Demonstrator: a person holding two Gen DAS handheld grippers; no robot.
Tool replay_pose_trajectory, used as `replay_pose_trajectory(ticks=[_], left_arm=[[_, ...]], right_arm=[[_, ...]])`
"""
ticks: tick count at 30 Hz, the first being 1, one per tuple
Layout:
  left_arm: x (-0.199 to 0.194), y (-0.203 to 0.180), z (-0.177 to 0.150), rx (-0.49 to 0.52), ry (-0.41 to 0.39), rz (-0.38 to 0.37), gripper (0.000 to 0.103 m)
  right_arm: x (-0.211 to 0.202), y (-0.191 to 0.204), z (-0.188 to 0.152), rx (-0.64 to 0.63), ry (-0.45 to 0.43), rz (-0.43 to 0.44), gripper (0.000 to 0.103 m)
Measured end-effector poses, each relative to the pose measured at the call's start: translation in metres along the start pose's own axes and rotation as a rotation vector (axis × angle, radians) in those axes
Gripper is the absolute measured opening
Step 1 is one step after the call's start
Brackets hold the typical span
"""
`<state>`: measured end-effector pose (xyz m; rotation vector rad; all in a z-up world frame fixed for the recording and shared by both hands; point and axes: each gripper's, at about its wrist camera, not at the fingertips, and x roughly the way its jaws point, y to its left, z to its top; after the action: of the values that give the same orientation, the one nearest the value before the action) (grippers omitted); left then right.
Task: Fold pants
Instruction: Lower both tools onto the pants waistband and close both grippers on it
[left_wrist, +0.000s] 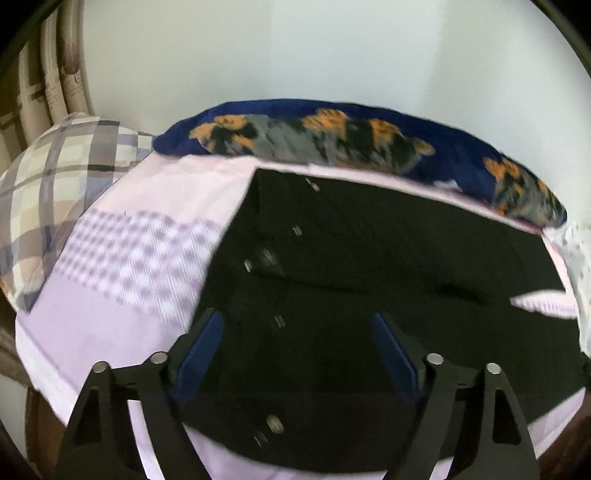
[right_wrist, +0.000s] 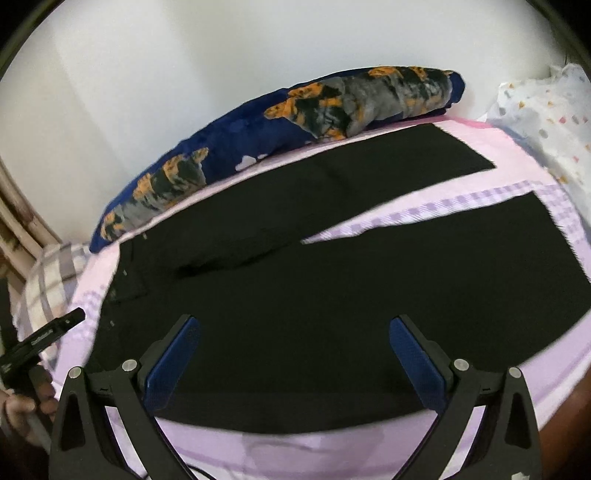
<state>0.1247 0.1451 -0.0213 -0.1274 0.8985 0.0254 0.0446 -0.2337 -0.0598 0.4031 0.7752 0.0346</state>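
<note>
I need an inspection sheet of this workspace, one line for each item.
Surface: bed with lilac checked sheet.
Job's things: black pants spread flat, legs apart, unfolded.
Clutter: blue blanket along wall; plaid pillow; white dotted cloth.
Grippers: left hand-held gripper open above waistband; right hand-held gripper open above a leg.
Cables: thin dark line near the right view's bottom edge, unclear.
Surroundings: white wall; wooden headboard.

Left gripper (left_wrist: 295, 350) and right gripper (right_wrist: 294, 354): black angular frames, blue textured pads (right_wrist: 171, 363), silver screws (right_wrist: 461, 364)
</note>
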Motion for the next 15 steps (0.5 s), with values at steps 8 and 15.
replay_pose_trajectory(ticks=[8, 15], left_arm=[[0.055, 0.053, 0.069, -0.124, 0.034, -0.259, 0.079], [0.128, 0.094, 0.096, -0.343, 0.174, -0.454, 0.059]], right_arm=[[0.043, 0.024, 0.038, -0.001, 0.067, 0.053, 0.102], [0.082, 0.036, 0.048, 0.009, 0.120, 0.046, 0.102]])
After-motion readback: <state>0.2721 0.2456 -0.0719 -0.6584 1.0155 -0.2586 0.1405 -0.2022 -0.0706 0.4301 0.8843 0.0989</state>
